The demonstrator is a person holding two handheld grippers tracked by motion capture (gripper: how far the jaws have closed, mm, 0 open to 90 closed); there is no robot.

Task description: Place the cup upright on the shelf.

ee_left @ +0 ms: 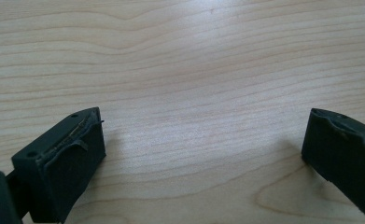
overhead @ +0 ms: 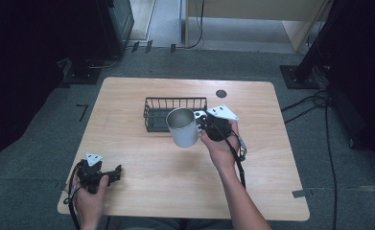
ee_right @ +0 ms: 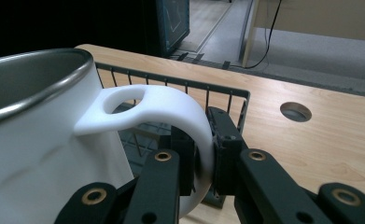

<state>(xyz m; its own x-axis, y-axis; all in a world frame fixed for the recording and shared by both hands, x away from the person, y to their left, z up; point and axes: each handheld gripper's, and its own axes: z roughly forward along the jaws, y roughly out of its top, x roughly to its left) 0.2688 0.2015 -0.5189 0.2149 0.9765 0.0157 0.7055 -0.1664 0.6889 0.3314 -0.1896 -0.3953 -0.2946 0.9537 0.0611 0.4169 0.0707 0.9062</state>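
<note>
one white mug (overhead: 183, 128), one black wire basket (overhead: 174, 113), two grippers on one wooden table (overhead: 142, 187). the right gripper (ee_right: 203, 156) is clamping its jaws narrow on the mug's handle (ee_right: 171, 109), holding the mug just off the table's centre, tilted, its rim lined with metal. the basket is sitting right behind it, toward 12 o'clock. the left gripper (overhead: 114, 173) is resting at about 7 o'clock near the table's edge, its jaws spread wide over bare wood, holding nothing. a round hole (overhead: 221, 94) is showing toward 1 o'clock.
</note>
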